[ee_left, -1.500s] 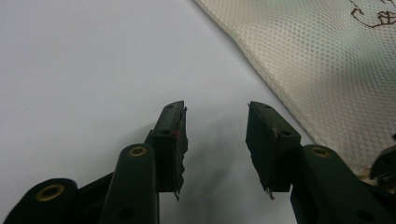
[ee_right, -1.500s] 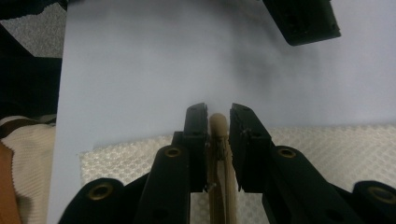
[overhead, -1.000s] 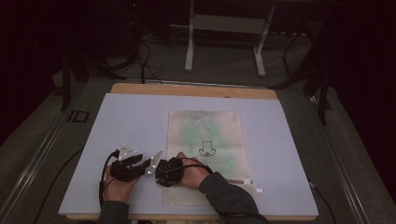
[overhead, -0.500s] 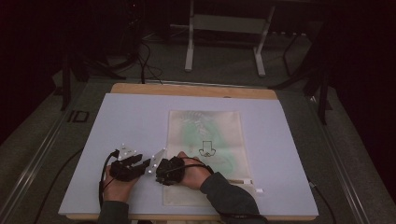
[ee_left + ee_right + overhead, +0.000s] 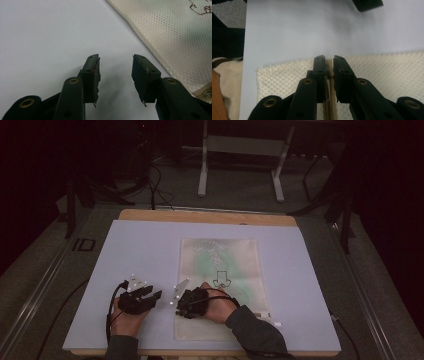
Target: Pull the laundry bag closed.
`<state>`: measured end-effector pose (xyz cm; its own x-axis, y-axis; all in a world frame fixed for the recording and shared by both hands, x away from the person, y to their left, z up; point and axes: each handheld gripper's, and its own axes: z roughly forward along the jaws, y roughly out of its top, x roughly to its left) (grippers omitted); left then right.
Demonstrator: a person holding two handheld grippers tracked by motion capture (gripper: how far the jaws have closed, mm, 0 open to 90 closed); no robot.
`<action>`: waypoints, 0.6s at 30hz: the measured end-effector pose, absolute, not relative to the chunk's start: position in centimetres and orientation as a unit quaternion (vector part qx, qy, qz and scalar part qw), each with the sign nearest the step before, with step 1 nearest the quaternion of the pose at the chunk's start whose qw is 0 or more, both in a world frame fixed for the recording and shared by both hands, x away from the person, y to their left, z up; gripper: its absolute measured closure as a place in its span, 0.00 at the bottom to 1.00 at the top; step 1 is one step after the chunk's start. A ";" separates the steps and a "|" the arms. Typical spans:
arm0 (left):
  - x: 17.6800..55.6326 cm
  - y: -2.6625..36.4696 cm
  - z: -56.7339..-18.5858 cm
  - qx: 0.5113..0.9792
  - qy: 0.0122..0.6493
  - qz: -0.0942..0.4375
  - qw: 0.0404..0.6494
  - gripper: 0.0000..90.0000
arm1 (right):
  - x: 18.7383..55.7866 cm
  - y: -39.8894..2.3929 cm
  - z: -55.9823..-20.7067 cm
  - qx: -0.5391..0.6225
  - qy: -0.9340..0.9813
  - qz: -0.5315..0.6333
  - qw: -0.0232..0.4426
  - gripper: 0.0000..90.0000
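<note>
Cream mesh fabric bag lay flat on the pale blue desk. My right tongs had just been closing and pinched its near-left edge. My left tongs stood wide, empty, just beside it.

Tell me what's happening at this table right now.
A person sits at a table with a two-jaw gripper in each hand, working on a flat mesh bag. The right gripper has just been closing, and its jaws now pinch the bag's left edge near the corner nearest the person, with a thin strip of the bag between them. The left gripper rests open on the bare tabletop just beside the bag, holding nothing. The bag lies flat.
</note>
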<state>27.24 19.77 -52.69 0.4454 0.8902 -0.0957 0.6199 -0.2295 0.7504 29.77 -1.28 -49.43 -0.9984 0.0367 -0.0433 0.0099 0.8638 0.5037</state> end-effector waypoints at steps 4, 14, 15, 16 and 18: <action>27.2 19.7 -52.7 0.762 0.495 0.179 0.377 0.63 | 29.9 -1.5 -49.8 0.016 0.965 0.261 0.019 0.89; 27.0 19.4 -52.5 0.767 0.486 0.175 0.381 0.63 | 30.3 -1.5 -50.4 0.032 0.968 0.249 -0.007 0.90; 27.0 19.3 -52.5 0.768 0.484 0.173 0.382 0.63 | 30.3 -1.6 -50.5 0.031 0.969 0.247 -0.008 0.90; 26.9 19.3 -52.5 0.769 0.483 0.173 0.382 0.63 | 30.3 -1.6 -50.7 0.030 0.969 0.246 -0.007 0.90; 26.8 19.1 -52.5 0.770 0.480 0.169 0.386 0.64 | 30.3 -1.6 -50.8 0.032 0.969 0.246 -0.009 0.90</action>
